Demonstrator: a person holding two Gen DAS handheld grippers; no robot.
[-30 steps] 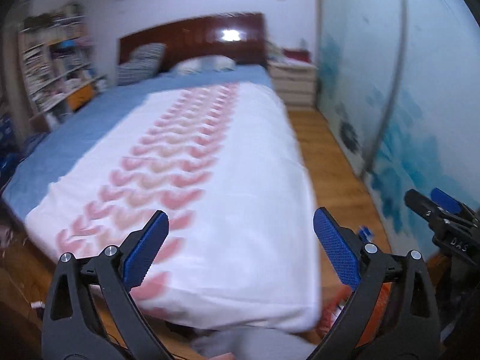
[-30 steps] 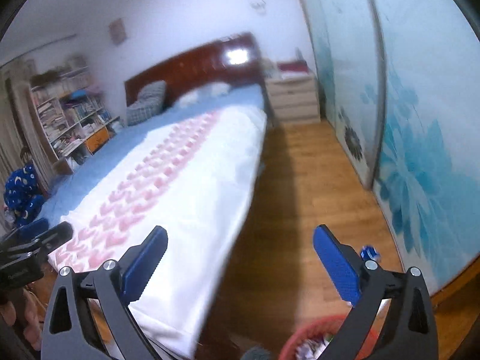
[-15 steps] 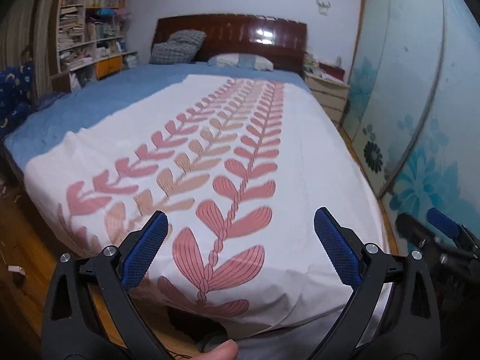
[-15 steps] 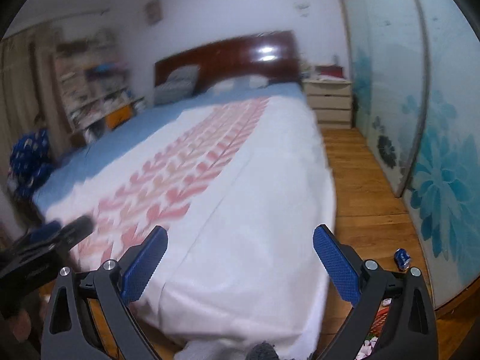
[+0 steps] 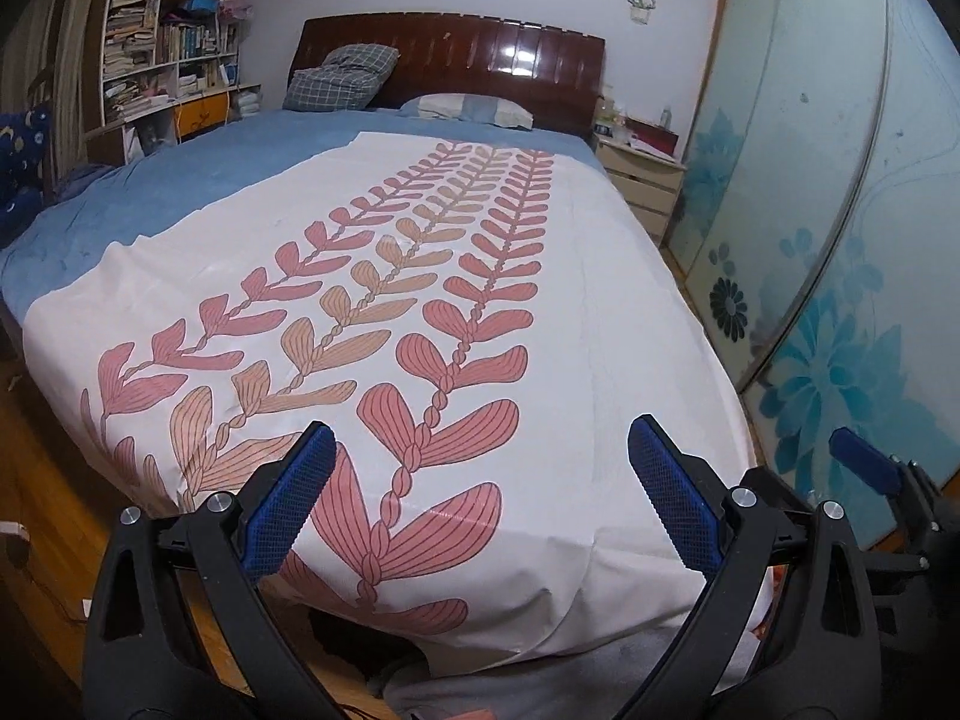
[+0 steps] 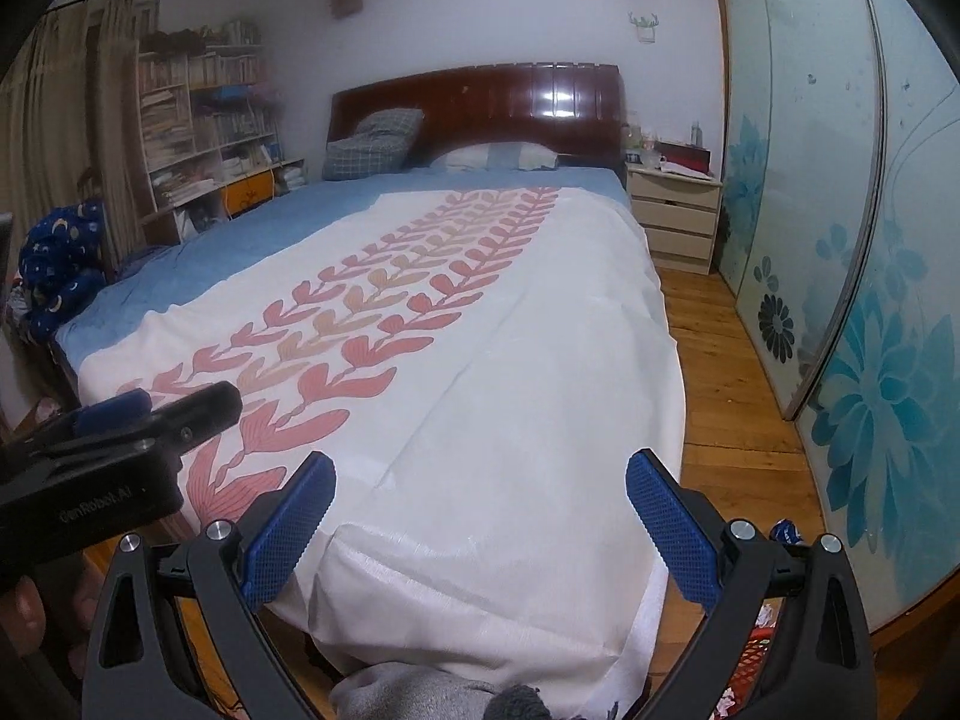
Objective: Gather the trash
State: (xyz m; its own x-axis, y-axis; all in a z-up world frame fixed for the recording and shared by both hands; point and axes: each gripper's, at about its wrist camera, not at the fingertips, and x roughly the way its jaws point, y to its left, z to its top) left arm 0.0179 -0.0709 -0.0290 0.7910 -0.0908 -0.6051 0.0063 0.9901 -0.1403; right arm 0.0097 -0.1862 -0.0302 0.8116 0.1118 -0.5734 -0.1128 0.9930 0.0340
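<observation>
Blue can (image 6: 787, 533) on floor — small, partly hidden.

A single line of lettering is legible in the bedroom — pale print reading "GenRobot.AI" on the black body of the left gripper (image 6: 129, 414), seen from the right wrist view at the foot of the bed. The book spines on the shelves (image 5: 162, 42) are too small and blurred to read, and the blue can (image 6: 787, 532) on the floor shows no readable label.
</observation>
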